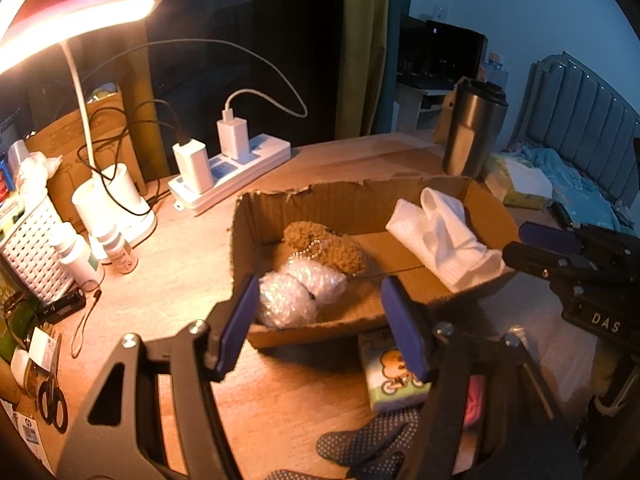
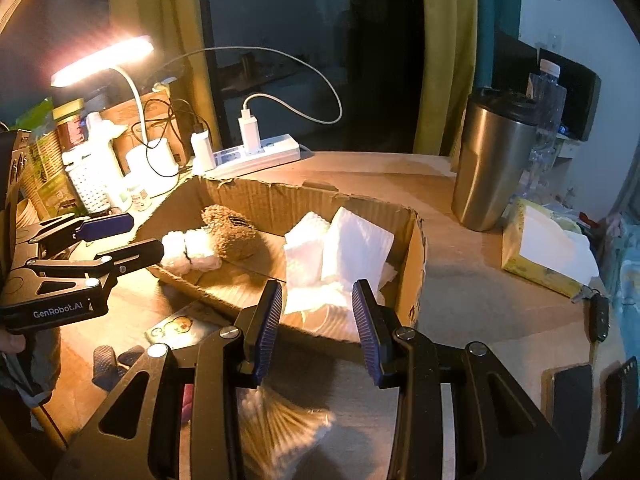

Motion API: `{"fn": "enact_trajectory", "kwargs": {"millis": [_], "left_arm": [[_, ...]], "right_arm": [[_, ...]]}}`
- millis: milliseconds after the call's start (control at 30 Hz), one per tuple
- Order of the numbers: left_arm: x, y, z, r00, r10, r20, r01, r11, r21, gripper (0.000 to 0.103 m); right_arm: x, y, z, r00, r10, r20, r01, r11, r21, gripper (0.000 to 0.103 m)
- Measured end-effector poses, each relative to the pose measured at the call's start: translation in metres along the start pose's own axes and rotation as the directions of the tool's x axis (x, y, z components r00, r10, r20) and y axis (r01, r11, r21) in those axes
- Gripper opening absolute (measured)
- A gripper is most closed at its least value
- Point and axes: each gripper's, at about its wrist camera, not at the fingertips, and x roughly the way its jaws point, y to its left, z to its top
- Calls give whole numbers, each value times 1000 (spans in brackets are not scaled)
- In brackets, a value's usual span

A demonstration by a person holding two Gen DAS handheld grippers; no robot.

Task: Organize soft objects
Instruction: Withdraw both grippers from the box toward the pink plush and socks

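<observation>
the cardboard box (image 1: 496, 216) sits just ahead of both grippers. inside, the white socks (image 1: 440, 236) lie beyond the right gripper (image 2: 316, 320), the brown plush (image 1: 324, 248) and bubble wrap (image 1: 300, 292) beyond the left gripper (image 1: 320, 320). both grippers are spread wide, holding nothing.

Left tongs (image 1: 320, 320) were black angular plastic with triangular cutouts; fingers (image 1: 238, 322) carried ribbed blue-purple pads; silver screws sat at the pivots; white "GenRobot.AI" lettering on the side. Right tongs (image 2: 316, 328) matched: black frame, blue pads, silver screws; white "DAS" marking.
</observation>
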Motion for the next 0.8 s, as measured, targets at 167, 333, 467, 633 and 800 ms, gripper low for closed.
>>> {"fn": "enact_trajectory", "kwargs": {"millis": [167,333,467,633,800], "left_arm": [[-12,0,-5,1000,-2,17,2,1000,0,65],[-24,1,-11,1000,-6,30,6,1000,-4,65],[-31,2,-18,999,-11,35,11,1000,-6,65],[-40,4,-25,999,-13,42,14,1000,-7,65],[-49,9,-35,999,-9,48,10,1000,-15,65]], "right_arm": [[-10,8,-3,1000,-3,10,3,1000,-6,39],[-19,15,-7,1000,-8,15,9,1000,-14,39],[-27,20,-13,1000,-14,19,14,1000,-15,39],[-34,27,-20,1000,-18,20,18,1000,-17,39],[-38,34,-26,1000,-16,20,17,1000,-19,39]]}}
